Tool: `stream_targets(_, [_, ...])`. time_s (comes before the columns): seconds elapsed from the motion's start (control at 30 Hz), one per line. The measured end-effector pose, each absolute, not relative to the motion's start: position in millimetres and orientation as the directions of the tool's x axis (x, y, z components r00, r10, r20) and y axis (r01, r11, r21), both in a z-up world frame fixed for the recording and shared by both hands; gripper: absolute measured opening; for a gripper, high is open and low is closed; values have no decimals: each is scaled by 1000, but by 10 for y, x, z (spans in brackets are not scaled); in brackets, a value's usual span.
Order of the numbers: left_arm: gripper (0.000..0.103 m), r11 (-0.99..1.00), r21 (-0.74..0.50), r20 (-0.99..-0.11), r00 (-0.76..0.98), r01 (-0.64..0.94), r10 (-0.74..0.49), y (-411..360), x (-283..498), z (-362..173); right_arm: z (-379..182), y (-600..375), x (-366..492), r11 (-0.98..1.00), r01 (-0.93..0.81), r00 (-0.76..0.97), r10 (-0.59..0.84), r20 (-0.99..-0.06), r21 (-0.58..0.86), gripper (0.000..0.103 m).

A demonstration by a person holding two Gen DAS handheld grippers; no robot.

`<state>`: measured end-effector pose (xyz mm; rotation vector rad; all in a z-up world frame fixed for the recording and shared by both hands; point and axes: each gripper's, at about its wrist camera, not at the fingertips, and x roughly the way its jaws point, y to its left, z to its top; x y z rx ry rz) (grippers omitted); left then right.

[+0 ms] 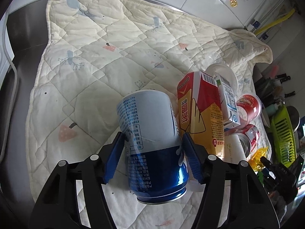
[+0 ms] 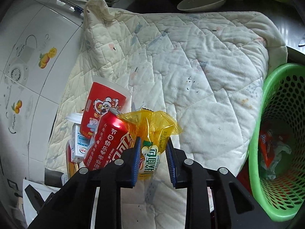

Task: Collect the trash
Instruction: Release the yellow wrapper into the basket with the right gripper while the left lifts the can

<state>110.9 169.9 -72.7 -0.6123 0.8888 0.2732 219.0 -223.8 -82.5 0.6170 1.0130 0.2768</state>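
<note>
The left gripper (image 1: 152, 150) clasps a blue-and-white metal drink can (image 1: 152, 143), while the right gripper (image 2: 153, 160) pinches a crinkled yellow plastic bread wrapper (image 2: 152, 133) on the quilted cream cloth (image 2: 190, 76).

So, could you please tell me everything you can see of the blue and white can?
The blue and white can looks like thin metal, pale on one half, deep blue on the other, with small printed text down its side. It leans over the quilted cloth, its rimmed end nearest the camera, between the left tool's blue pads, beside a red and yellow carton.
</note>
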Motion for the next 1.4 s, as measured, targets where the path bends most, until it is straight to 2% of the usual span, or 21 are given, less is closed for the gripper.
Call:
stream_targets(0.3, [57,803,-392,-767,642,-450,-14,1713,901,-584,-551,-2476,1774,837,-27,579,459,-674,547,24])
stream_targets(0.5, [56,814,-421,-733,679,-400,-45,1663,733,-412,-474,-2771,1469,888,-28,627,374,-684,459,24])
stream_targets(0.8, [56,867,-435,-670,731,-243,-131,1197,726,-43,-767,-3560,1250,952,140,628,126,-768,271,24])
stream_targets(0.93, [56,889,-427,-658,732,-167,-179,862,816,67,-895,-3867,1205,950,205,610,62,-790,234,25])
stream_targets(1.13, [56,907,-418,-652,713,-53,-259,304,992,150,-1024,-4141,1116,941,249,595,40,-803,231,26])
stream_targets(1.17, [56,910,-413,-652,709,-34,-270,204,1020,164,-1039,-4173,1099,939,254,594,37,-804,230,27])
stream_targets(1.23, [56,912,-411,-652,697,8,-300,-8,1082,182,-1069,-4242,1067,934,261,594,43,-803,244,39])
stream_targets(1.27, [56,912,-408,-652,690,28,-313,-116,1113,191,-1075,-4274,1046,932,263,598,43,-800,247,41])
stream_targets(1.4, [56,911,-397,-651,665,113,-366,-532,1227,213,-1088,-4347,977,929,268,605,43,-795,254,44])
